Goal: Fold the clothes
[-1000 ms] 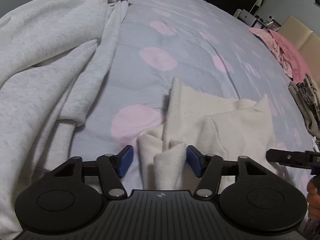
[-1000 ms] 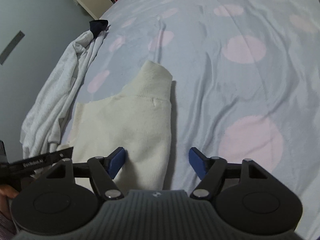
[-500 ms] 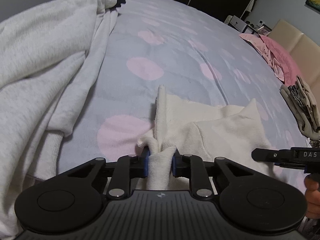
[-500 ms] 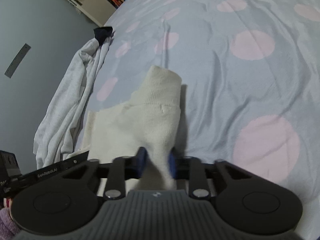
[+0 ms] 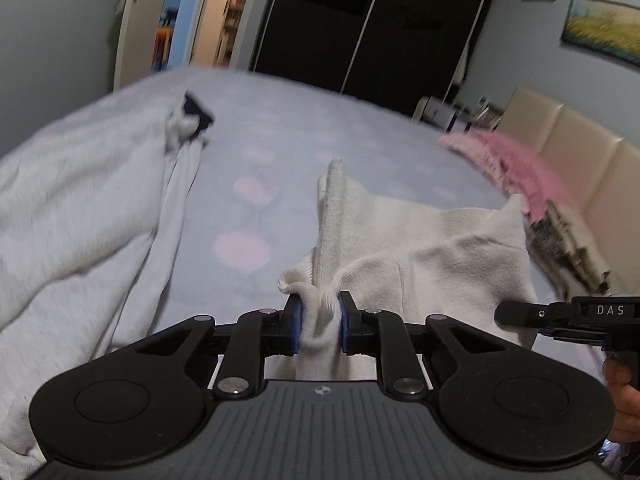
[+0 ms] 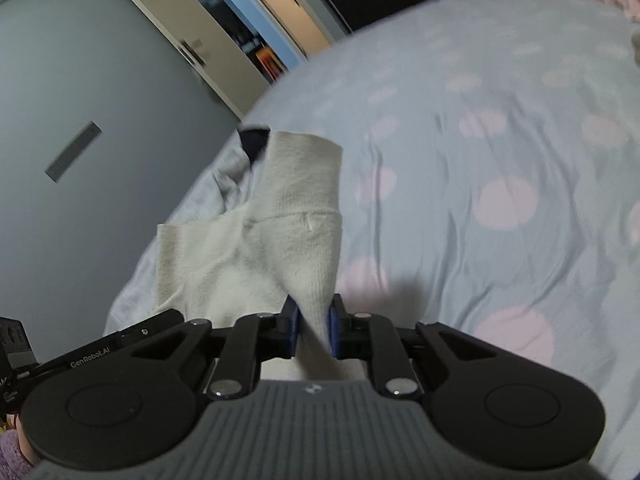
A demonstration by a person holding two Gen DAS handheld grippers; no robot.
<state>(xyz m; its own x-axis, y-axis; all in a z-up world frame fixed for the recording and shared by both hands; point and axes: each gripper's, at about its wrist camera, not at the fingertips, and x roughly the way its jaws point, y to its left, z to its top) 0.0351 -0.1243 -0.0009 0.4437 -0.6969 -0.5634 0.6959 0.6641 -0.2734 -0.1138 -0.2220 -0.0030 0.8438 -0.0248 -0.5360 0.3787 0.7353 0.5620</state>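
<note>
Cream ribbed-cuff sweater [image 5: 432, 256] hangs bunched between left gripper [image 5: 319, 322] and right gripper [image 6: 313, 327].

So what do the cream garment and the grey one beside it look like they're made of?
Cream garment: looks like a soft knit, maybe cotton fleece; matte, with a ribbed cuff and fuzzy nap. Grey garment: seems a heathered jersey or sweatshirt knit, matte, draping in soft folds. Fibre cannot be confirmed.

Home bedroom: spotted bedspread [image 5: 280, 140], dark wardrobe doors [image 5: 360, 32], padded headboard [image 5: 568, 136].
</note>
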